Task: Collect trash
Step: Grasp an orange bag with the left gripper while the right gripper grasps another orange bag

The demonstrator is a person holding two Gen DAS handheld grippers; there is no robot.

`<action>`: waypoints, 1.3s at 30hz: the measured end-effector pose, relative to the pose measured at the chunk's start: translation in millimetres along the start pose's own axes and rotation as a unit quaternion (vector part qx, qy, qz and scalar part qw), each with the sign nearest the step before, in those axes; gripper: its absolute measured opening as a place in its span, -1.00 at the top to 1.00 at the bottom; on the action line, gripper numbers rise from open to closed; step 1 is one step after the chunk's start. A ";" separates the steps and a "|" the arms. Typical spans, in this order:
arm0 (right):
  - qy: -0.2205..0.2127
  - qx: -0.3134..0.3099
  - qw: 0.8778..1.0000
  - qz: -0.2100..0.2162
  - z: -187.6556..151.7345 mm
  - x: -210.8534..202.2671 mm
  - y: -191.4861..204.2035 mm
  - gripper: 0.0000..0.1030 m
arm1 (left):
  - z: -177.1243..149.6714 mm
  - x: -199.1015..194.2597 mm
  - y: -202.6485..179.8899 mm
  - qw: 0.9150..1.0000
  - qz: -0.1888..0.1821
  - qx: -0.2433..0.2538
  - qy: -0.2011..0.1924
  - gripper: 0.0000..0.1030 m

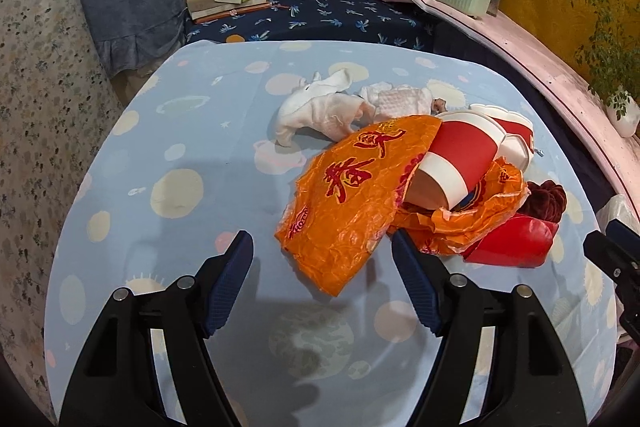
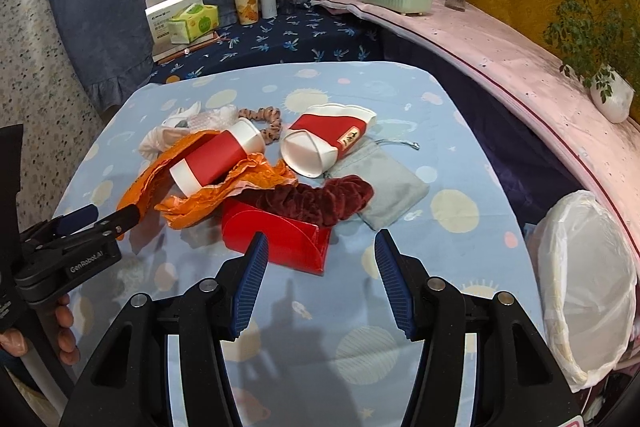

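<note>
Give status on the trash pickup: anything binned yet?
Done: nothing visible; the lined bin looks empty. In hand: nothing; left claw hangs open by the orange bag, right claw open over the red box. Left: both paper cups, tissues.

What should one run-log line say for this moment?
left gripper: open, empty, at orange bag | right gripper: open, empty, above red box | lined bin: beside table

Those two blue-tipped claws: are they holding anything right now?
No. The left gripper and right gripper are both open and empty above the table; the orange plastic bag lies ungripped.
</note>
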State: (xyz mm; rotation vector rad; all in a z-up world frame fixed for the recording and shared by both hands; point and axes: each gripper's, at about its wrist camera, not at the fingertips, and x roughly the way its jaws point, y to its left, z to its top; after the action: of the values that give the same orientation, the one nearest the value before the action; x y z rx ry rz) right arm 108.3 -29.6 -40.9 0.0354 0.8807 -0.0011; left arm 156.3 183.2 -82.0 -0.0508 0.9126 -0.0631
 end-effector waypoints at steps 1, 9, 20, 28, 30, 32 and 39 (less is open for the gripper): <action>0.001 -0.001 1.000 0.002 2.0 2.3 2.7 -0.05 | 1.1 1.8 -0.6 1.000 -0.001 0.000 0.000 -0.30; 0.006 -0.010 0.999 0.039 15.4 18.7 29.9 -0.05 | 8.2 15.2 -2.8 1.000 -0.021 0.002 0.018 0.57; 0.030 -0.002 0.996 0.084 26.4 49.5 55.1 0.21 | 9.5 10.4 5.9 0.999 -0.022 -0.018 0.023 0.81; 0.043 0.016 0.993 0.111 27.0 61.9 54.9 0.87 | 10.8 3.5 1.4 0.999 -0.019 -0.015 0.022 0.82; 0.035 0.013 0.993 0.110 27.5 55.5 54.6 0.88 | 11.4 -2.0 -0.1 0.999 -0.019 -0.016 0.019 0.82; 0.020 0.010 0.994 0.110 28.7 43.7 52.9 0.88 | 13.1 -7.8 -2.1 1.000 -0.019 -0.018 0.015 0.82; -0.036 0.017 0.993 0.115 42.6 -8.3 34.1 0.88 | 23.1 -44.9 -18.4 0.999 -0.030 -0.016 -0.015 0.83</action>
State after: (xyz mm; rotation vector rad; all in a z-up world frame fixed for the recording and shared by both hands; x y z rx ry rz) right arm 136.4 3.0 -6.4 0.1679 0.8000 0.1970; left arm 146.5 168.7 -31.2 -0.1083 0.8830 -0.1028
